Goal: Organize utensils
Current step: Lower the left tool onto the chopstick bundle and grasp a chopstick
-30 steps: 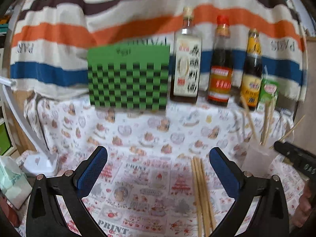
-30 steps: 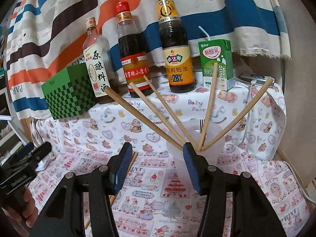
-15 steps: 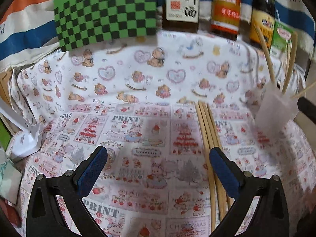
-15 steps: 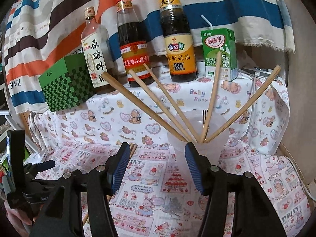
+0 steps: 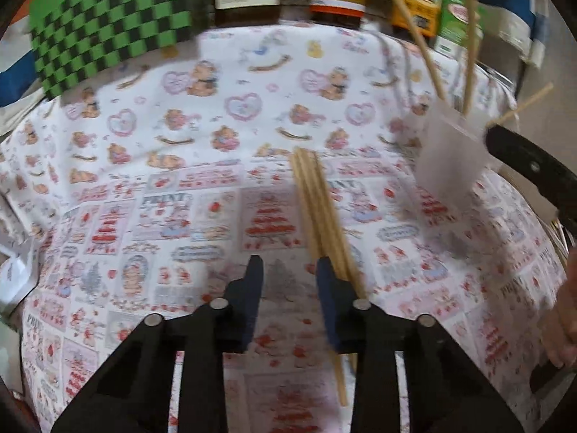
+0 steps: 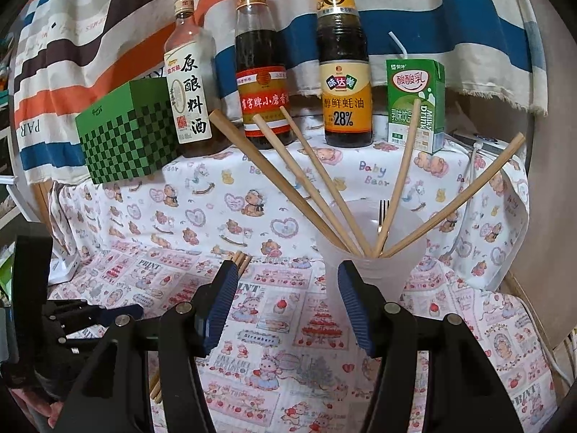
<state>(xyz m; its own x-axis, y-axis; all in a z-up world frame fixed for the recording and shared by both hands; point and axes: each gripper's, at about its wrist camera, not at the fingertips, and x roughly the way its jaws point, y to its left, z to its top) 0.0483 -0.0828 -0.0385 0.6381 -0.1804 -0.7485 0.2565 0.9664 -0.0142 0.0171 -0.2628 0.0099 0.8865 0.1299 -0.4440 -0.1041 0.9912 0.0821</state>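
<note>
A bundle of loose wooden chopsticks (image 5: 319,213) lies on the printed tablecloth (image 5: 162,195). My left gripper (image 5: 288,270) hangs low over the cloth, half closed with nothing between its fingers; its right finger (image 5: 330,299) sits against the bundle's left side. A translucent plastic cup (image 6: 368,249) holds several chopsticks and a fork (image 6: 383,213); it also shows in the left wrist view (image 5: 450,151). My right gripper (image 6: 288,281) is open and empty, just left of and in front of the cup. The loose bundle's tips (image 6: 241,259) show beside its left finger.
A green checkered box (image 6: 126,137), three sauce bottles (image 6: 263,83) and a green drink carton (image 6: 414,104) stand along the back on a raised ledge. A striped cloth hangs behind. A white cable (image 6: 468,195) runs down at the right.
My left gripper has tilted down, dropped toward the cloth and narrowed from wide open to half closed beside the loose chopsticks. The right gripper has hardly moved.
</note>
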